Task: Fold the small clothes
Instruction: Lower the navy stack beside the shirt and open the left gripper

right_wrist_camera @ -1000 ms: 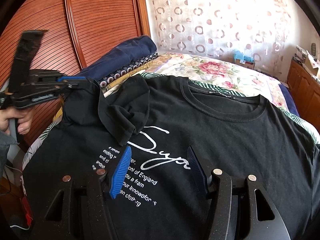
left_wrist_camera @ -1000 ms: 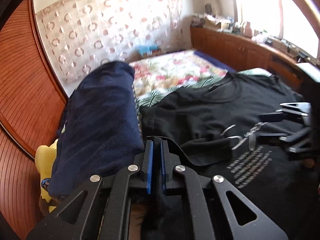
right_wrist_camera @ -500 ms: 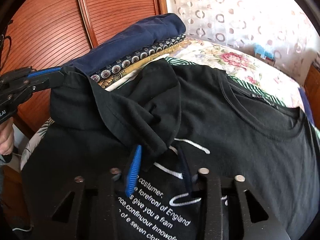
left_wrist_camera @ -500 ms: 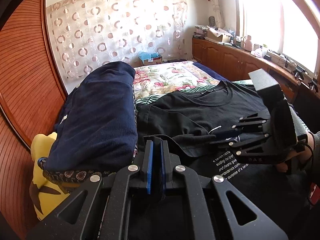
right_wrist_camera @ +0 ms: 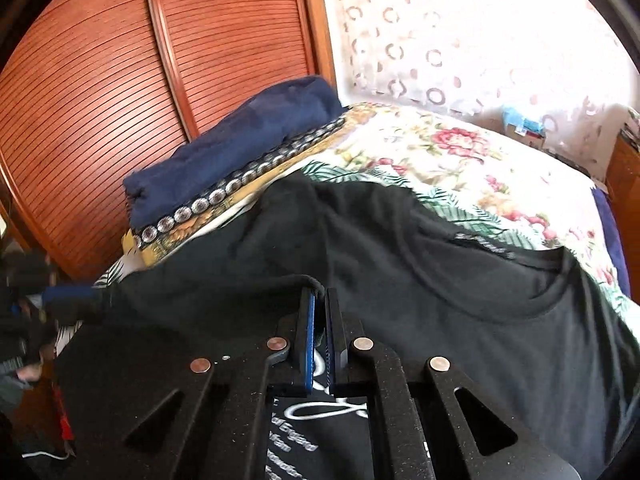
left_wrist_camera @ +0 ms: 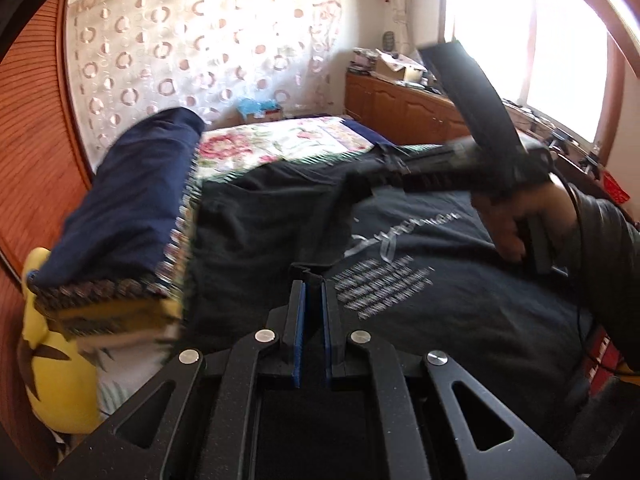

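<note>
- The black T-shirt (left_wrist_camera: 420, 300) lay spread over the floral bedspread (left_wrist_camera: 280, 144), print side up, beside a folded navy blanket (left_wrist_camera: 132, 200).
- The left wrist view showed the left gripper (left_wrist_camera: 313, 284) with its blue-padded jaws drawn nearly together on a dark fold at the shirt's side edge; the cloth ran between the pads.
- Only that view showed the right gripper (left_wrist_camera: 360, 178) from outside, blurred, held in the person's right hand (left_wrist_camera: 508, 224) above the shirt's upper part, with dark cloth hanging from its tip.
- The right wrist view gave the close look: the right gripper (right_wrist_camera: 319, 296) had its jaws pinched on the sleeve hem (right_wrist_camera: 304, 280), the corded edge bunched at the fingertips.
- That view alone showed the neckline (right_wrist_camera: 520, 280) lying flat toward the right, the slatted wooden doors (right_wrist_camera: 120, 100) behind the blanket (right_wrist_camera: 232, 148), and the left gripper (right_wrist_camera: 72, 300) as a blur at the frame's left edge.
- The white script print (left_wrist_camera: 384, 240) read clearly in the left view; the right view caught only a strip between its own fingers.
</note>
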A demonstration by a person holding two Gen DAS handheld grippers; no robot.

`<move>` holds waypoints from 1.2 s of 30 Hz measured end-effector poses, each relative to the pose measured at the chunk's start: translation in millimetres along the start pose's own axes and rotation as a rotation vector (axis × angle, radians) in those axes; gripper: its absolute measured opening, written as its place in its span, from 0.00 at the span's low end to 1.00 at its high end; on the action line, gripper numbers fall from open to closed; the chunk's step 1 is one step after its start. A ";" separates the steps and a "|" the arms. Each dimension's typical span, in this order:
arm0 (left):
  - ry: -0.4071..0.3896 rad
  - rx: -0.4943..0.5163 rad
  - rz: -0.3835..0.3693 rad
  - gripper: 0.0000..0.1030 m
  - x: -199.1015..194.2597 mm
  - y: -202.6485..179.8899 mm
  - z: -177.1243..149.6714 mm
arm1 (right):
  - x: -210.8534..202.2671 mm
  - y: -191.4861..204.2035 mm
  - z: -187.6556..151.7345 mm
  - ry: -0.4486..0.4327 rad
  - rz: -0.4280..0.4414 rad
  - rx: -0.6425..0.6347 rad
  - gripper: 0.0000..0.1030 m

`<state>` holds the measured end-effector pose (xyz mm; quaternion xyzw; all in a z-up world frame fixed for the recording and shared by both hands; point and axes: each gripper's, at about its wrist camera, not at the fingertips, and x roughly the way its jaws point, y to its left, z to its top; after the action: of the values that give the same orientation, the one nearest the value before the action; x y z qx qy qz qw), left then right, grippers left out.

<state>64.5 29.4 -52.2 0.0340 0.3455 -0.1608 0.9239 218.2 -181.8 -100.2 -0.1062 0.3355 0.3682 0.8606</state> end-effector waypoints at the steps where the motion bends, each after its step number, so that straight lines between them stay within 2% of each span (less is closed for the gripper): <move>1: 0.006 -0.006 -0.009 0.08 2.1 -3.5 -3.0 | -2.2 -0.6 -1.0 0.002 -0.007 0.000 0.04; 5: 0.019 -0.011 -0.027 0.08 5.5 -12.2 -9.9 | -10.4 -3.5 -4.6 0.004 -0.052 0.000 0.04; 8: 0.016 -0.027 -0.026 0.16 7.0 -11.3 -9.9 | -10.0 -0.1 -7.5 0.021 -0.110 -0.003 0.04; 10: 0.007 -0.039 -0.010 0.35 6.0 -8.4 -8.5 | -10.0 0.6 -12.0 0.036 -0.129 -0.002 0.10; 12: -0.007 -0.054 -0.006 0.45 3.7 -4.4 -6.6 | -9.4 0.9 -17.0 0.038 -0.141 0.005 0.20; 14: -0.011 -0.065 -0.001 0.56 3.3 -1.0 -4.6 | -11.8 0.8 -18.7 0.034 -0.147 0.010 0.24; 16: -0.018 -0.071 0.008 0.75 6.5 1.9 -2.1 | -14.4 3.0 -22.6 0.026 -0.159 0.017 0.34; 17: -0.019 -0.073 0.010 0.77 8.7 3.0 -1.1 | -18.0 3.0 -26.2 0.019 -0.165 0.022 0.42; 18: -0.017 -0.076 0.012 0.78 10.4 5.2 0.5 | -20.7 4.0 -28.8 0.014 -0.166 0.022 0.43; 28: 0.076 -0.111 0.084 0.78 56.9 20.6 2.7 | -65.0 -4.3 -64.2 -0.013 -0.232 0.084 0.46; 36: 0.121 -0.116 0.092 0.78 78.5 20.4 4.3 | -99.2 -10.8 -89.8 -0.039 -0.283 0.145 0.46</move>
<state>129.5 26.4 -100.9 0.0058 0.4075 -0.0955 0.9082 131.1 -283.9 -103.3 -0.0829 0.3259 0.2199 0.9157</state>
